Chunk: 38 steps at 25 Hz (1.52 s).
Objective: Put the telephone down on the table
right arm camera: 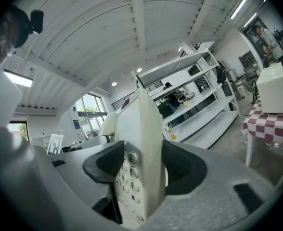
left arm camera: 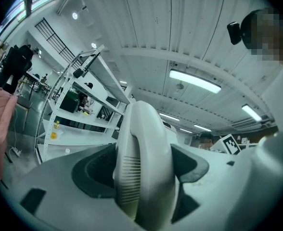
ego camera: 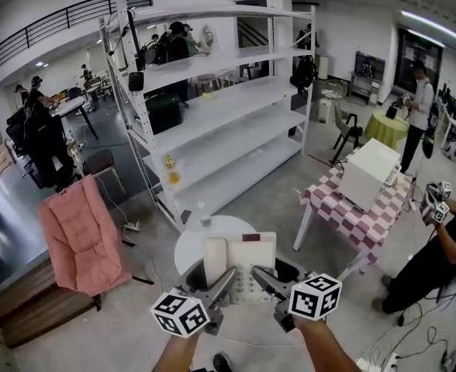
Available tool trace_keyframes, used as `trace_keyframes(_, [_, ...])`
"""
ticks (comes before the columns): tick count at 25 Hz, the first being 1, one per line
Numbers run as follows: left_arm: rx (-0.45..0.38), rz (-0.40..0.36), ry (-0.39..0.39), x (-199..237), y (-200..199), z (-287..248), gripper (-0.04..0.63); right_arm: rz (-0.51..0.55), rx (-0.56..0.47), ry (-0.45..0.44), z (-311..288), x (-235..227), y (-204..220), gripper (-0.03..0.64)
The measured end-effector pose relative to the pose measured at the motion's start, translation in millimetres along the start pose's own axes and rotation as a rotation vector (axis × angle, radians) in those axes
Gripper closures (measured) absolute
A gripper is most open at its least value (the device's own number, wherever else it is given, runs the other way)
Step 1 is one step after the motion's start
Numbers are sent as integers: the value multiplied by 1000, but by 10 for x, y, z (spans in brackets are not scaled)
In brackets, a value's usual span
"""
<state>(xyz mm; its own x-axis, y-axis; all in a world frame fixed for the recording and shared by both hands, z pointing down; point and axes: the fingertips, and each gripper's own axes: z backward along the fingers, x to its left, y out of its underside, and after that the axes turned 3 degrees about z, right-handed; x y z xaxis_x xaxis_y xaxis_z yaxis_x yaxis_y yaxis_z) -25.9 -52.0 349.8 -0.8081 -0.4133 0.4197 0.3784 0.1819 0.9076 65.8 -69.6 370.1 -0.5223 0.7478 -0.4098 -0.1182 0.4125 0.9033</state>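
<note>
A white corded-style telephone (ego camera: 240, 273) with its handset on the left side is gripped from both sides, over the near edge of a round white table (ego camera: 188, 245). I cannot tell whether it touches the tabletop. My left gripper (ego camera: 226, 277) is shut on the handset (left arm camera: 144, 167), whose ribbed earpiece fills the gap between the dark pads. My right gripper (ego camera: 259, 276) is shut on the telephone's base (right arm camera: 142, 143), with the keypad buttons (right arm camera: 126, 179) showing by the left pad. Both gripper views tilt up toward the ceiling.
A small bottle (ego camera: 205, 212) stands on the round table. Behind is a tall white shelving rack (ego camera: 220, 107). A pink padded chair (ego camera: 81, 231) is to the left. A checked-cloth table (ego camera: 360, 211) with a white box (ego camera: 371, 173) and a person (ego camera: 437, 258) are to the right.
</note>
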Motion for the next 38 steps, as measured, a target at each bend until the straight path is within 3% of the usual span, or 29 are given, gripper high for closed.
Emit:
trace_keyframes(23, [32, 6, 135, 1221, -566, -344, 250, 6, -33, 124, -1285, -46, -223, 382])
trace_keyframes(31, [11, 5, 117, 1504, -701, -238, 250, 22, -18, 98, -1603, 74, -220, 382])
trace_keyframes(38, [-2, 5, 51, 1832, -777, -296, 250, 19, 11, 35, -1980, -5, -232, 382])
